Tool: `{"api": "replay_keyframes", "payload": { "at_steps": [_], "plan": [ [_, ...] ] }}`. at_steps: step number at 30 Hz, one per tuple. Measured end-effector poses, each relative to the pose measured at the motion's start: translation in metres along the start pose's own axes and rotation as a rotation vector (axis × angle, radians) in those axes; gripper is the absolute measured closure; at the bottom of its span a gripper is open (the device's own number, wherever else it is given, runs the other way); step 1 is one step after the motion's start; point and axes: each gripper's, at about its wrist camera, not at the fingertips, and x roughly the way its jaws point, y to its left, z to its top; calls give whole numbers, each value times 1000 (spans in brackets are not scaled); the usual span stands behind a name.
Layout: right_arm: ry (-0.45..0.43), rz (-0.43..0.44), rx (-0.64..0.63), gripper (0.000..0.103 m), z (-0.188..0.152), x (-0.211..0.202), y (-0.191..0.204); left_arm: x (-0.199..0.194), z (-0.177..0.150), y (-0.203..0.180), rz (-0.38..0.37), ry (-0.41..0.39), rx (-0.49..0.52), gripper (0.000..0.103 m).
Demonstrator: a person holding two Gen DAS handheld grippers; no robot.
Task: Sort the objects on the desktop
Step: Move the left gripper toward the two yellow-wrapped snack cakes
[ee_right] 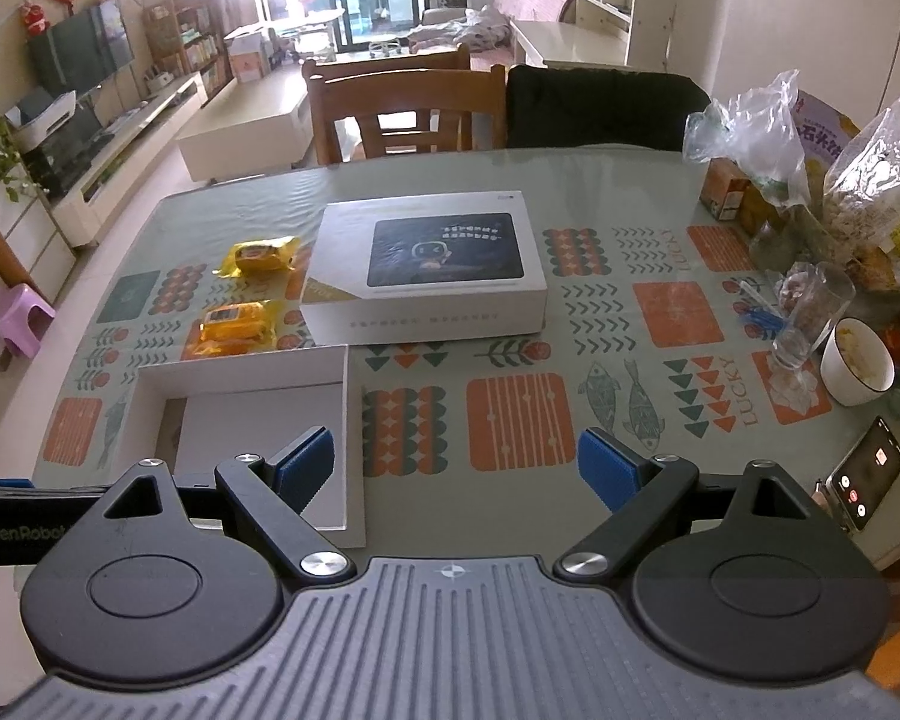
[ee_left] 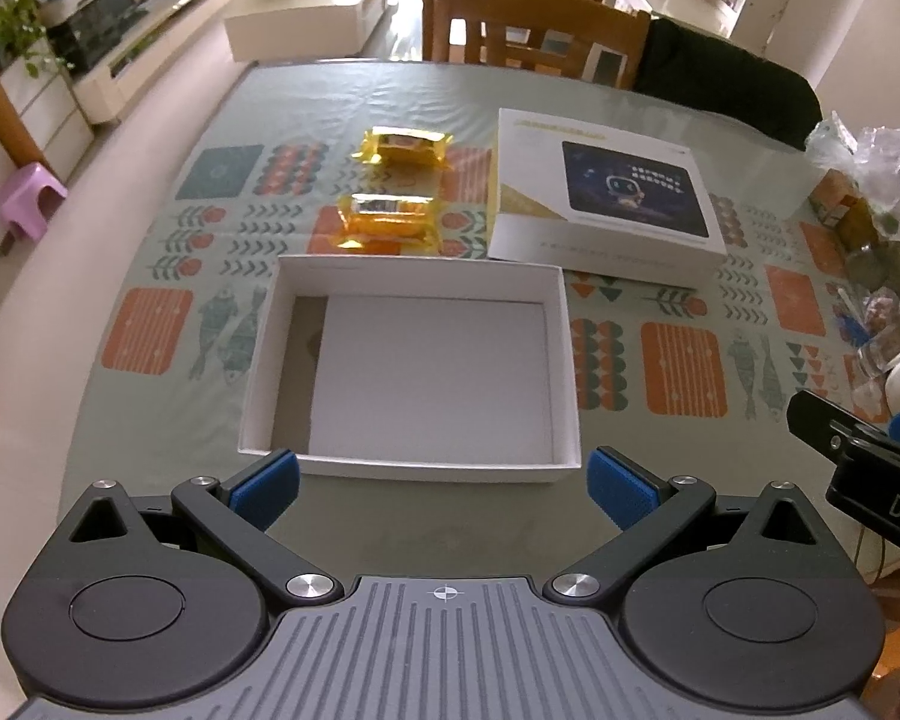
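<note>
An open, empty white box [ee_left: 411, 282] lies on the table in front of my left gripper [ee_left: 444, 489], which is open and empty just before the box's near wall. Two yellow snack packets lie beyond the box: a near one [ee_left: 387, 222] and a far one [ee_left: 405, 147]. The box lid [ee_left: 606, 198], printed with a tablet picture, lies to the right of them. In the right wrist view the box [ee_right: 246, 375], the near packet [ee_right: 237, 324], the far packet [ee_right: 261, 255] and the lid [ee_right: 426, 264] sit left of centre. My right gripper [ee_right: 456, 468] is open and empty above the tablecloth.
Plastic bags and food packs [ee_right: 810, 180], a glass [ee_right: 810, 318], a white bowl [ee_right: 858, 363] and a phone [ee_right: 867, 474] crowd the table's right side. Wooden chairs [ee_right: 408, 108] stand at the far edge. The right gripper's body [ee_left: 858, 456] shows at the left view's right edge.
</note>
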Motion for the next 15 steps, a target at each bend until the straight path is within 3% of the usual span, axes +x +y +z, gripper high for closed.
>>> {"api": "replay_keyframes", "payload": {
  "at_steps": [12, 15],
  "plan": [
    [-3, -7, 7, 0, 15, 9, 8, 10, 30, 3, 0, 1, 10, 0],
    [0, -5, 6, 0, 33, 19, 6, 15, 37, 5, -2, 8, 10, 0]
  ]
}}
